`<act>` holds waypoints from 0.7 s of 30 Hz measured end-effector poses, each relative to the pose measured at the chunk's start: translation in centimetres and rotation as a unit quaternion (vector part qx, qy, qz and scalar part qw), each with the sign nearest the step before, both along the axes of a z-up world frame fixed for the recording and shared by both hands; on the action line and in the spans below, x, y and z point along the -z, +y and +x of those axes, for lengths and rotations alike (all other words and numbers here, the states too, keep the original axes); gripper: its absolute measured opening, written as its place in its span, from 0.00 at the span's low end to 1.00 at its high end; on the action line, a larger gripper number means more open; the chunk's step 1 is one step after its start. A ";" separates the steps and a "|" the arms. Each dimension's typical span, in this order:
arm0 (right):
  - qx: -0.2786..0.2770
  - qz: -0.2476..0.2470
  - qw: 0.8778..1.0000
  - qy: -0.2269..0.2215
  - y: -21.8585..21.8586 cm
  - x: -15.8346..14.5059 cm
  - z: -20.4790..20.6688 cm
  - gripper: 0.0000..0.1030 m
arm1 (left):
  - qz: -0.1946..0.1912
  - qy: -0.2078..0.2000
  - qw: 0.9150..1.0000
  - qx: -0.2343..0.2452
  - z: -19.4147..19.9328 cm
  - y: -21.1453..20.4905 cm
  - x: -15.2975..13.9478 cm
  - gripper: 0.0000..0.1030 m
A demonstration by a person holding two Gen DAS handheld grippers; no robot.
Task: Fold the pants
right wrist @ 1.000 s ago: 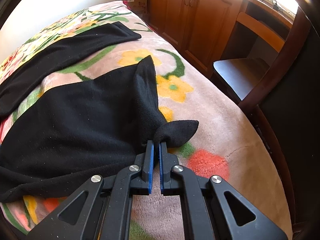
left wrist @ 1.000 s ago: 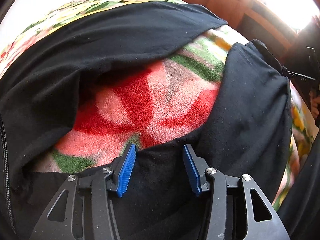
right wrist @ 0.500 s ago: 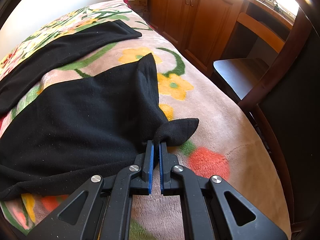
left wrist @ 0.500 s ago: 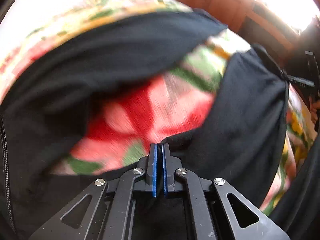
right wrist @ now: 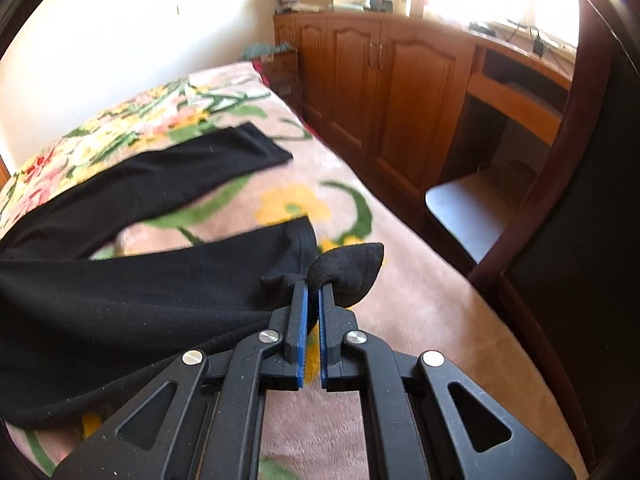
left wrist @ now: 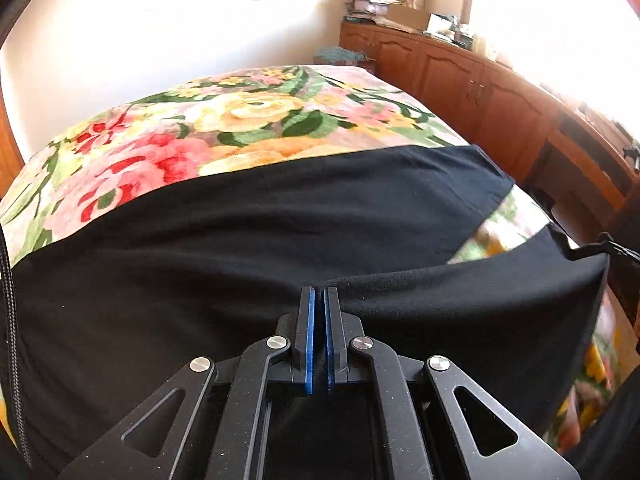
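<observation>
Presently the black pants (left wrist: 248,240) lie spread across the bed (left wrist: 248,116), on its floral blanket, with both ends of one leg gripped. Left tongs (left wrist: 319,296): clenched, the blue pads pressed together on a fold of the black fabric, which is drawn up taut from that point toward the right side of the bed. Right tongs (right wrist: 312,292): likewise clenched on the pants (right wrist: 140,280), pinching the cloth at the end of one leg close to the bed's cabinet-side edge; a rounded flap of fabric sticks out past the fingertips on the far side, and the material bunches into creases just beside the pads. From that pinch the leg runs back over the bed as a broad dark band, partly raised off the blanket. The second leg lies flat farther up the bed, apart from the gripped one, with a strip of pink, yellow and green blanket showing between the two; its hem ends short of the bed's edge. In the left wrist view this far leg crosses the bed as a wide black band, with the flowered blanket bare beyond it up to the head of the bed. A run of wooden cabinets (right wrist: 380,92) stands along the side of the bed nearest the right tongs, its top carrying assorted clutter too small to identify. A dark chair (right wrist: 476,208) stands between cabinets and bed, near the bed's foot.
</observation>
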State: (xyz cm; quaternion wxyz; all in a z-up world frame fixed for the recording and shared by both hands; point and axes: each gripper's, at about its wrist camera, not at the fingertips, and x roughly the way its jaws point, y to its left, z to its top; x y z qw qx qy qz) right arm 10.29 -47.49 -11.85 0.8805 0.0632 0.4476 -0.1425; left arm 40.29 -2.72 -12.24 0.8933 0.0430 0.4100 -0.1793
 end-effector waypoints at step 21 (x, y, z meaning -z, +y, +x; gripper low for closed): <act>0.008 0.022 0.999 0.030 -2.1 0.6 -2.5 0.38 | -0.030 -0.009 0.999 0.009 -1.3 -0.5 0.2 0.48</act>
